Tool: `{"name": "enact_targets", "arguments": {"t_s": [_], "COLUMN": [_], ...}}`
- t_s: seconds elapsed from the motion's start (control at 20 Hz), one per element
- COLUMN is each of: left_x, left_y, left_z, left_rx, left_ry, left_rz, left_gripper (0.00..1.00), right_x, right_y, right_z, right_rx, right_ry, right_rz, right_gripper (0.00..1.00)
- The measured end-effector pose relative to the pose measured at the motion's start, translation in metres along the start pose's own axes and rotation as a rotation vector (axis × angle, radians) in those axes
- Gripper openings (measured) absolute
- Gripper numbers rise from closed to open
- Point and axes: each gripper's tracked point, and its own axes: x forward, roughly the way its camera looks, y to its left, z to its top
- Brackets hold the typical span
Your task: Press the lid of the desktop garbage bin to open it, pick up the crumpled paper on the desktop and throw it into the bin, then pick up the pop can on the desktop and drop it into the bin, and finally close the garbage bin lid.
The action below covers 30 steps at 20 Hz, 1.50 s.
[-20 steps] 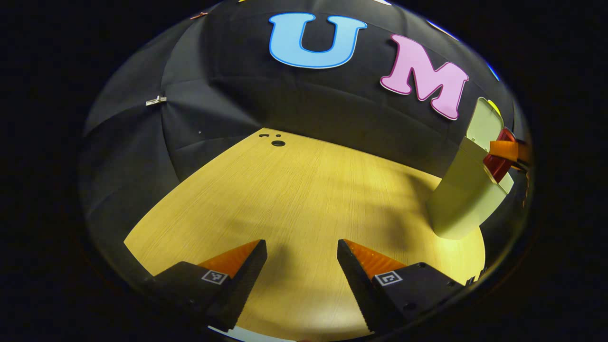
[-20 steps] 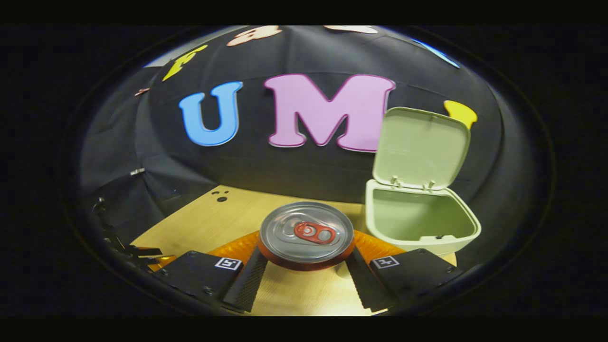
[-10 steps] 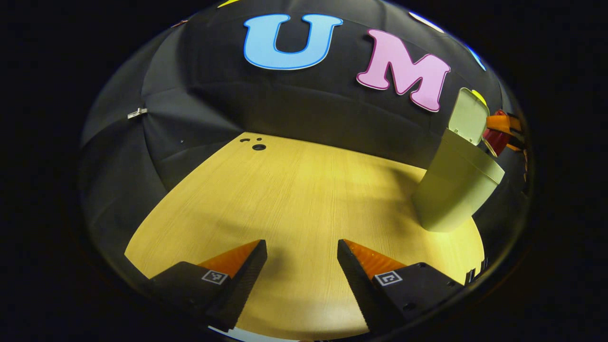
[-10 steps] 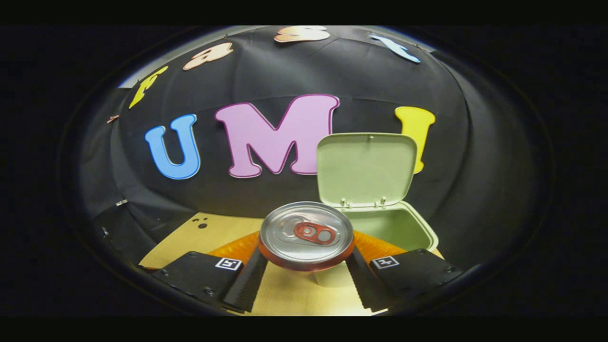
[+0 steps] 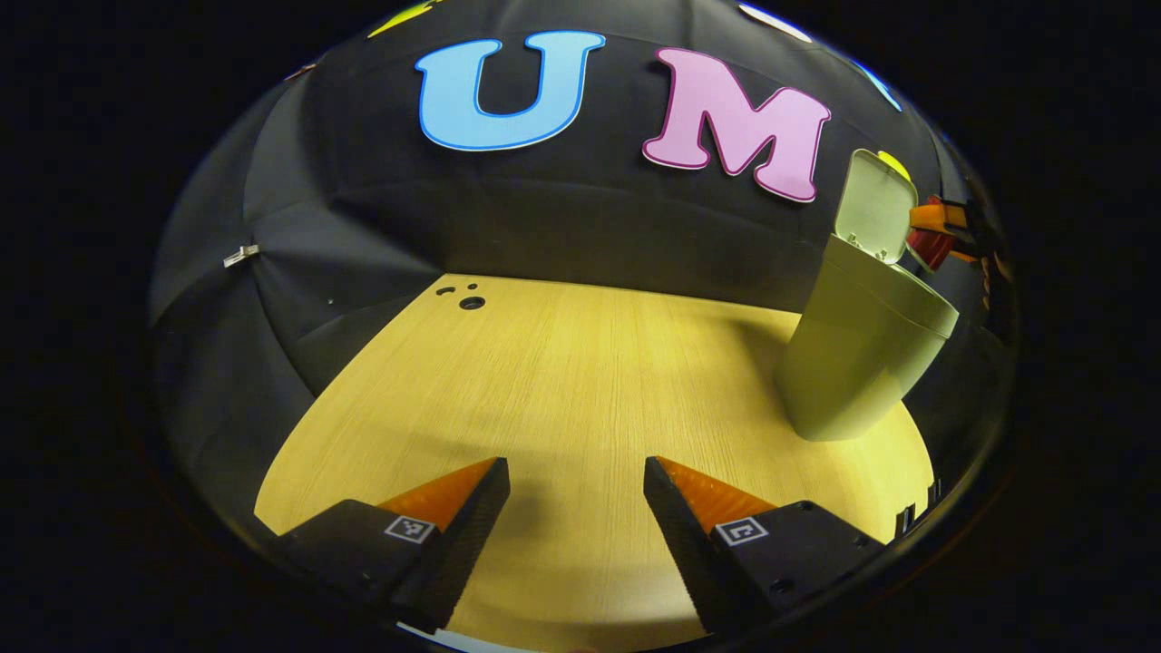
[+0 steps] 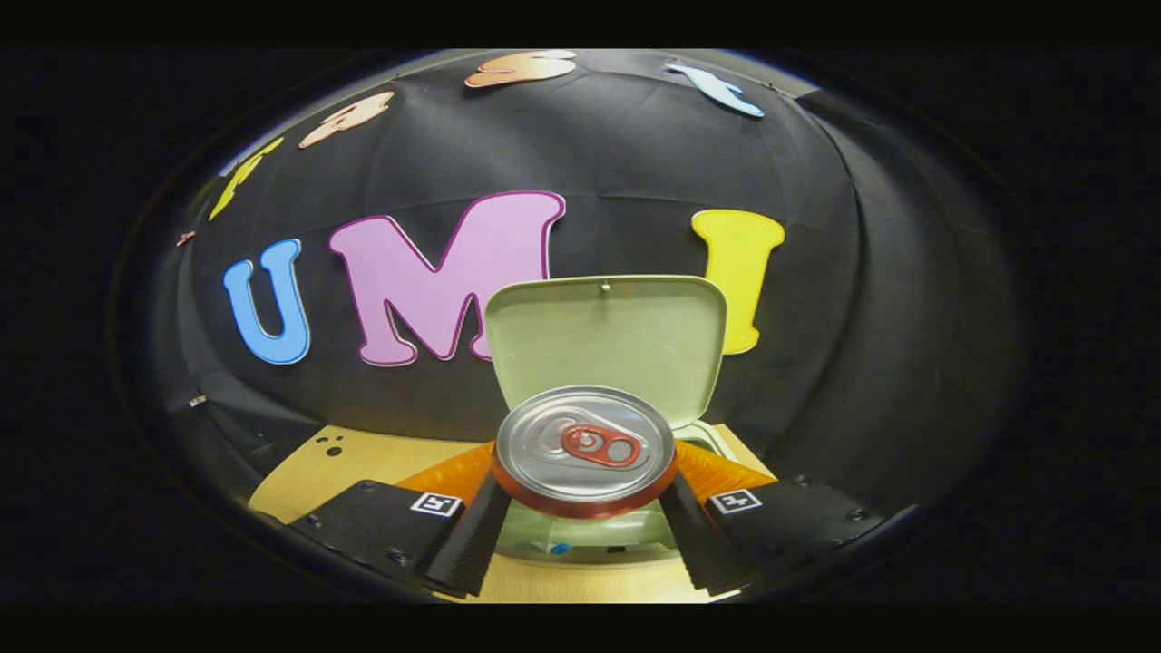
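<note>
The red pop can with its silver top (image 6: 585,452) sits pinched between both fingers of my right hand-held gripper (image 6: 585,508), directly over the pale green plastic bin (image 6: 590,531), its lid (image 6: 606,340) standing upright. My left hand-held gripper (image 5: 576,508) hangs spread above the wooden counter (image 5: 562,363), bin far right.

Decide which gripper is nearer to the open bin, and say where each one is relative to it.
Right. The right gripper holds the pop can just above the bin, in front of its raised lid. The left gripper hangs open over the table, well off to the bin's side.
</note>
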Motion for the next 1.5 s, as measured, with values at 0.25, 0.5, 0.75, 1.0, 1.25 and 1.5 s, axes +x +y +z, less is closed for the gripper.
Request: {"name": "enact_targets", "arguments": {"t_s": [0.25,0.5,0.75,1.0,1.25,1.5], "left_x": [-0.017,-0.036,-0.048,-0.06,-0.065,-0.072], "left_y": [-0.022,-0.054,-0.079,-0.075,-0.059,-0.039], "left_z": [0.001,-0.001,-0.019,-0.015,-0.019,-0.032], "left_rx": [-0.002,-0.036,0.031,0.09,0.031,-0.019], "left_ry": [-0.01,-0.014,0.018,-0.003,-0.019,-0.011], "left_rz": [0.083,0.1,0.036,0.0,0.012,0.047], "left_gripper": [0.96,0.96,0.96,0.96,0.96,0.96], "right_x": [0.02,0.038,0.039,0.02,0.007,0.012], "right_y": [-0.005,-0.005,-0.009,-0.008,0.002,0.005], "right_z": [-0.027,-0.051,-0.046,0.006,0.073,0.124], "right_rx": [-0.041,-0.07,-0.074,-0.109,-0.128,-0.124], "right_ry": [0.056,0.1,0.085,-0.023,-0.109,-0.174], "right_rz": [0.072,0.142,0.126,0.085,0.094,0.07], "right_gripper": [0.84,0.85,0.96,1.0,0.99,0.98]}}
